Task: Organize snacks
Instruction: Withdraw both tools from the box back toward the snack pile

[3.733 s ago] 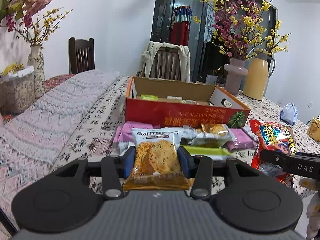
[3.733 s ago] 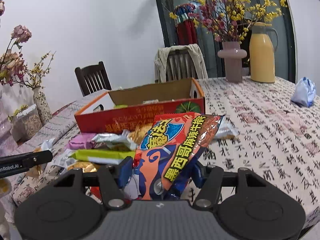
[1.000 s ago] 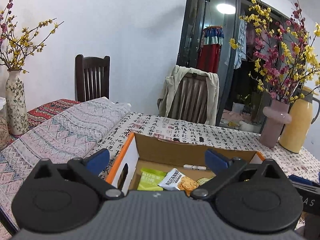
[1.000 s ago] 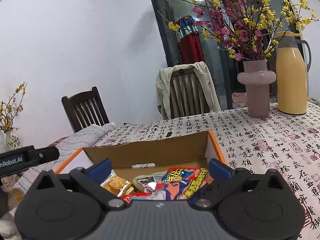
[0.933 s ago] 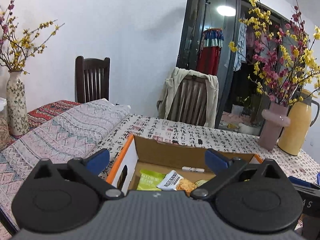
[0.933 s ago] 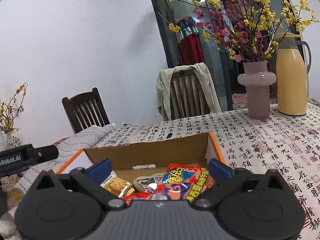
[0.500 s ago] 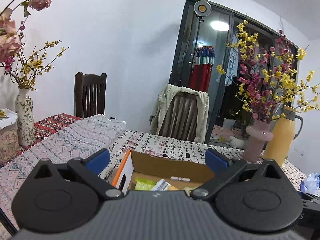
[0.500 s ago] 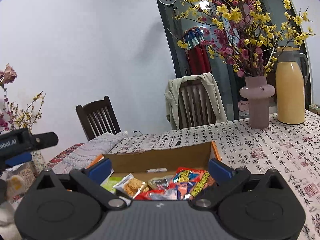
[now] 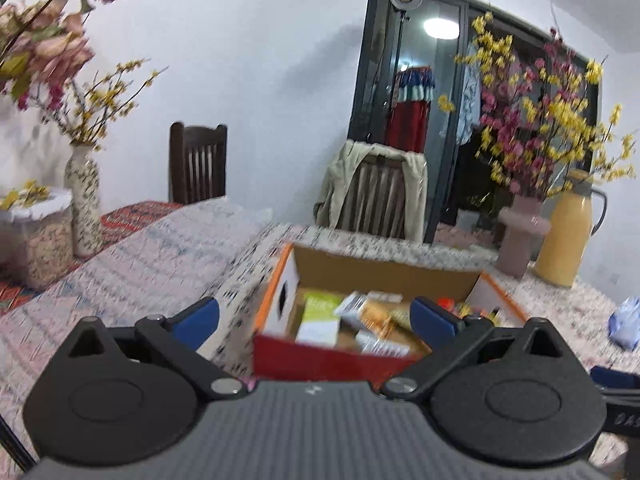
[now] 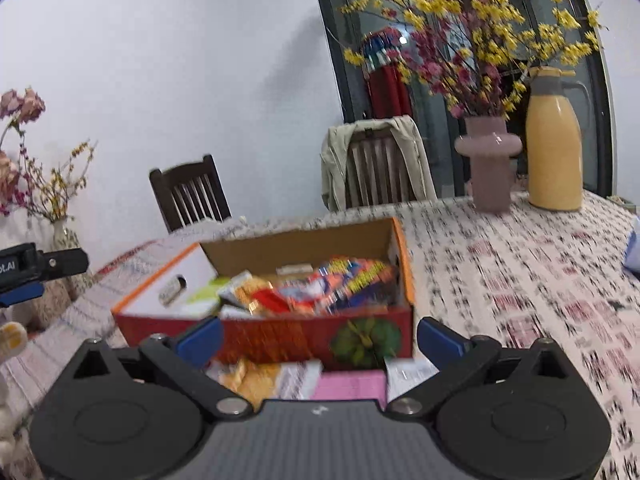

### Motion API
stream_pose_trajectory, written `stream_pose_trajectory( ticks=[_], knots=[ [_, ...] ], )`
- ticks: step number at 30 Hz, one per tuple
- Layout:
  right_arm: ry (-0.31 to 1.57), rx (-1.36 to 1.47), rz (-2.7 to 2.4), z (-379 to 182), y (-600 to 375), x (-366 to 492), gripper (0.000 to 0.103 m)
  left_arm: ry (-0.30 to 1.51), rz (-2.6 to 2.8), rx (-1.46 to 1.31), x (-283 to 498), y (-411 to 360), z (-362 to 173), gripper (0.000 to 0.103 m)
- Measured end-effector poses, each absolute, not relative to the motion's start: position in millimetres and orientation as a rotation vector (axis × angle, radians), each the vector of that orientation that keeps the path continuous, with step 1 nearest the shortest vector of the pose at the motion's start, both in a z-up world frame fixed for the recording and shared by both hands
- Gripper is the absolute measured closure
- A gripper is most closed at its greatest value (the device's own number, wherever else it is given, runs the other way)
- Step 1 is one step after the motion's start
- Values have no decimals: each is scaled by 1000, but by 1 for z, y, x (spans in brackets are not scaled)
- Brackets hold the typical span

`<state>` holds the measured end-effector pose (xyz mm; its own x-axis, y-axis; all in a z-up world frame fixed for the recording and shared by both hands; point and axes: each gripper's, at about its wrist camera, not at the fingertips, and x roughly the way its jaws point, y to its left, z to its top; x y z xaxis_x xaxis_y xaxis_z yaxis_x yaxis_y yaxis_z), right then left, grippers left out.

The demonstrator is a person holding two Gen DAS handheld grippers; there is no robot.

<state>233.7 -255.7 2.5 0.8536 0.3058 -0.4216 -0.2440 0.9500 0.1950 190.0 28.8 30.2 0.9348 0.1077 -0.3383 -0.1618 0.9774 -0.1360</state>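
An open red and orange cardboard box sits on the table and holds several snack packets, among them a green packet, a biscuit packet and a red-and-blue chip bag. My left gripper hangs open and empty just before the box's near wall. My right gripper is also open and empty, in front of the box. Below it, loose on the table, lie a pink packet and a yellow biscuit packet. Both views are motion-blurred.
A pink vase with blossoms and a yellow thermos jug stand at the back right. A patterned vase and a lidded container stand at the left. Two chairs are behind the table. A blue bag lies at the right.
Both grippers, earlier shut on a biscuit packet and a chip bag, have let them go into the box. Since half a second ago both have pulled back and lower.
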Motion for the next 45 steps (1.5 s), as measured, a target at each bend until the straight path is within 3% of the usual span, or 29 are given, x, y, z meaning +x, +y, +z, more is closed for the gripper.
stream_pose_trajectory(
  ticks=[7, 13, 45],
  knots=[
    [554, 137, 248, -35, -272, 222, 0, 387, 199, -168, 178, 49, -8, 0],
    [518, 176, 244, -47, -281, 217, 0, 400, 234, -191, 180, 57, -32, 0],
    [549, 237, 295, -51, -285, 225, 0, 392, 186, -243, 179, 62, -34, 0]
  ],
)
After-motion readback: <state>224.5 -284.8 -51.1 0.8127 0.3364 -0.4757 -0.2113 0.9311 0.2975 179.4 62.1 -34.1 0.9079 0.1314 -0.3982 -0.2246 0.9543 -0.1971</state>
